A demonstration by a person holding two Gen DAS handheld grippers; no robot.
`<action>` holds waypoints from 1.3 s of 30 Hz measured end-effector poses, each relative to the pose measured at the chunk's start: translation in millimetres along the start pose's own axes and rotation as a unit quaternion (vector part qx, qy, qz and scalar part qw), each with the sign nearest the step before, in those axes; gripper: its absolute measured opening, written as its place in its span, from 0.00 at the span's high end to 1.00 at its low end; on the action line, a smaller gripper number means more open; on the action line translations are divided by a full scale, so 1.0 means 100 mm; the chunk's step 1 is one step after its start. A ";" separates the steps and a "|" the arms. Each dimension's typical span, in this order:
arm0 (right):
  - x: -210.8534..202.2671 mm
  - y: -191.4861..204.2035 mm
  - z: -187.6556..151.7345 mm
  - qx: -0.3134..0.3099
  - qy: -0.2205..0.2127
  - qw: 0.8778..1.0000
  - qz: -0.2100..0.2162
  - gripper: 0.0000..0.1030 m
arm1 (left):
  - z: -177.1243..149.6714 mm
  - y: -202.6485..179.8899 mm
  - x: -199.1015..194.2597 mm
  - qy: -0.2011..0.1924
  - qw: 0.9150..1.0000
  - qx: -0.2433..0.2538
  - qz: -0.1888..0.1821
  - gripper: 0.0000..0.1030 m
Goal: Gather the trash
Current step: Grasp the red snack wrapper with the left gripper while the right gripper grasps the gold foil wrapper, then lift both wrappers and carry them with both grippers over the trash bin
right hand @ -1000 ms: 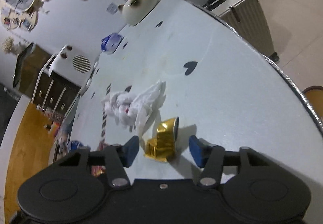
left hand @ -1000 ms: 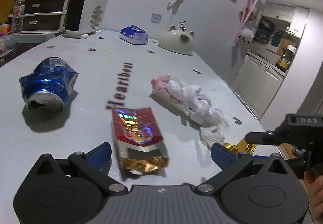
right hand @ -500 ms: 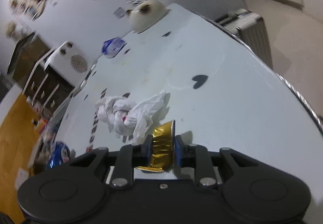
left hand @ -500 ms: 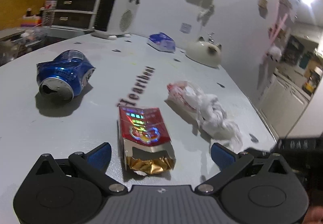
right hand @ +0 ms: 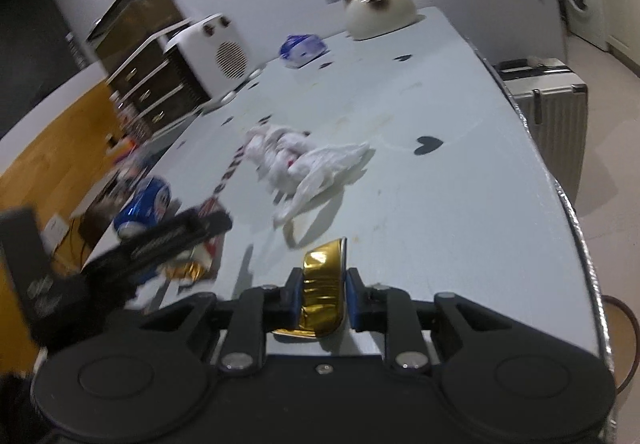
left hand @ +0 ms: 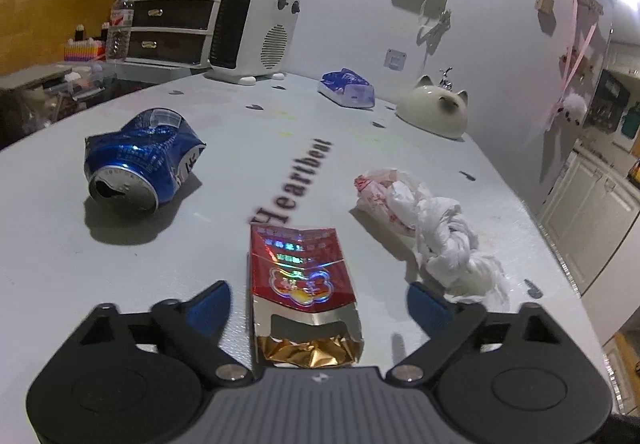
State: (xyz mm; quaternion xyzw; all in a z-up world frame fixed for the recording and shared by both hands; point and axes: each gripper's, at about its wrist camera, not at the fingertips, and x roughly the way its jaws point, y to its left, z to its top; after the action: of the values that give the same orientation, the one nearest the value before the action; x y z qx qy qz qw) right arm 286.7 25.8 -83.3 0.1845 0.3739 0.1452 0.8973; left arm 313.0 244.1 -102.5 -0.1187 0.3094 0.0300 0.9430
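Observation:
A red packet (left hand: pixel 298 276) with torn gold foil lies flat on the grey table (left hand: pixel 48 252), between the fingers of my left gripper (left hand: pixel 318 300). Its jaws are closing and the pads stand clear of the packet. A crushed blue can (left hand: pixel 140 159) lies to the left, and a crumpled white plastic bag (left hand: pixel 424 219) to the right. In the right wrist view my right gripper (right hand: pixel 325 284) is shut on a gold foil wrapper (right hand: pixel 322 260), held just above the table. The bag (right hand: pixel 304 163) and can (right hand: pixel 146 203) lie beyond it, with the left gripper's fingers (right hand: pixel 176 236) at the left.
At the back stand a white heater (left hand: pixel 256 31), a drawer unit (left hand: pixel 172 23), a water bottle (left hand: pixel 120 27), a blue tissue pack (left hand: pixel 348 87) and a cat-shaped bowl (left hand: pixel 436 111). The table's right edge (right hand: pixel 560 187) is close, with a suitcase (right hand: pixel 548 103) beyond it.
My right gripper closed on the gold wrapper and rolled upright with it. The left gripper's jaws have narrowed a little around the red packet, and its view has turned.

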 end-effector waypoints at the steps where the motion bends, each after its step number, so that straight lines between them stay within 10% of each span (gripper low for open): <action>1: -0.05 0.00 -0.03 -0.010 0.003 1.000 0.003 0.78 | 0.00 0.00 0.00 0.000 1.000 0.003 0.004 0.19; 6: -0.25 -0.03 -0.17 -0.032 0.011 0.999 0.015 0.78 | 0.00 0.02 -0.02 0.000 1.000 0.013 0.009 0.46; 39: -1.19 -0.21 -0.46 -0.092 -0.051 0.994 -0.001 0.78 | -0.65 -0.43 -1.78 -0.022 0.996 0.076 -0.037 0.48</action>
State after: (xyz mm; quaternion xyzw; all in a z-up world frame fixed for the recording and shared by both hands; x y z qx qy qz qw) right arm 175.6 -30.4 -49.1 0.1074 0.3131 0.1684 0.9285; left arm 137.4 189.4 -39.7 -0.0577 0.2851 -0.0258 0.9564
